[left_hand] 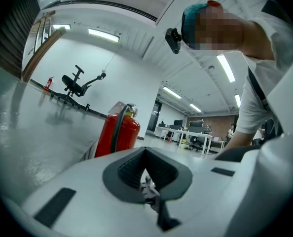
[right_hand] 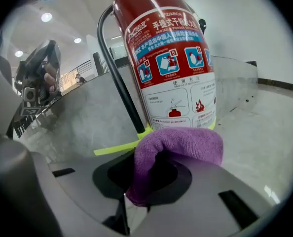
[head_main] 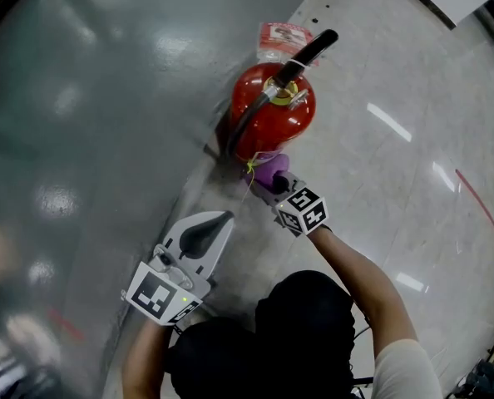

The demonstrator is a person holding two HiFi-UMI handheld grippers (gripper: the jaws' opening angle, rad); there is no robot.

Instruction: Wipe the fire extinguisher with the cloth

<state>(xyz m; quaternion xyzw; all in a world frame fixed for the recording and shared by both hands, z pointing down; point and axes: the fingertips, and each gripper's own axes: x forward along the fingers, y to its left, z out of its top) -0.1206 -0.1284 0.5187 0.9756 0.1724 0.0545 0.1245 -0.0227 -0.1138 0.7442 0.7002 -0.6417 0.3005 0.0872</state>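
Observation:
A red fire extinguisher (head_main: 272, 113) with a black handle and hose stands upright on the floor next to a grey wall. My right gripper (head_main: 274, 178) is shut on a purple cloth (head_main: 270, 169), held low against the side of the cylinder. In the right gripper view the purple cloth (right_hand: 178, 149) presses at the base of the fire extinguisher (right_hand: 166, 63), just under its white label. My left gripper (head_main: 205, 231) hangs shut and empty to the left, apart from the cylinder. The left gripper view shows the fire extinguisher (left_hand: 118, 134) ahead, beyond the jaws.
A grey wall panel (head_main: 106, 123) runs along the left of the extinguisher. Yellow tape (right_hand: 118, 147) marks the floor at its base. Polished tile floor (head_main: 397, 173) spreads to the right. Desks and chairs (left_hand: 196, 139) stand far off across the room.

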